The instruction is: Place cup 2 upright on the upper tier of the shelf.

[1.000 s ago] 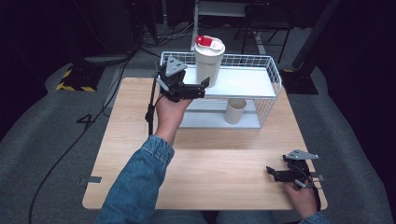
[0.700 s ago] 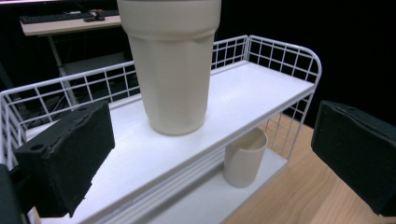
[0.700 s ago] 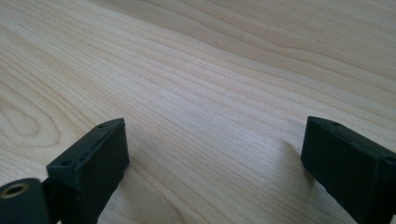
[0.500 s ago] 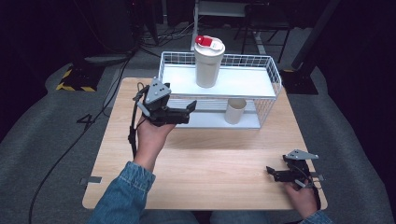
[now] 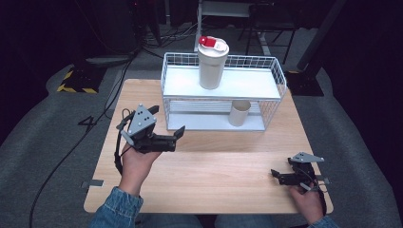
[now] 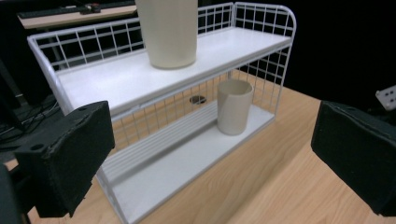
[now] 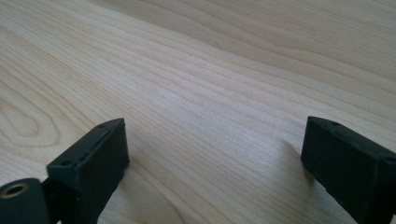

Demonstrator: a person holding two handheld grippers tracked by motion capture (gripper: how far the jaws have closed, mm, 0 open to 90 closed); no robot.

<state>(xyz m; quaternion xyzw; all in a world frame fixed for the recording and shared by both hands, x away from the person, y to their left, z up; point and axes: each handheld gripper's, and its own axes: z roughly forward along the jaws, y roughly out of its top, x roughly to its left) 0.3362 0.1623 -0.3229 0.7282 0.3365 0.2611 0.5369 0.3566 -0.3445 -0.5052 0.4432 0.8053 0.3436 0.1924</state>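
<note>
While the left hand-held gripper hangs over the table just in front of the white wire rack, near the rack's left front corner, its two black jaws stand well apart with nothing between them. It points toward the rack, and a grey three-cornered plate rides on top of it. In the left gripper view the jaws frame the rack's two levels without touching any wire.

On the rack's upper shelf stands a tall cream tumbler with a red and white lid, upright and somewhat left of the shelf's middle. On the rack's lower shelf, below the tumbler and off to its right, stands a small cream cup, upright and open at the top (in the left gripper view it sits near the far right end of that shelf). Neither vessel touches the other, nor the left hand-held gripper.

Well away from the rack, near the table's front right corner, the right hand-held gripper lies low over the bare wood, held by the person's right hand. Its jaws are also apart, and the right gripper view shows plain wood grain between them. The person's left forearm, in a denim sleeve, comes in from the table's front edge, on the rack's left side.
</note>
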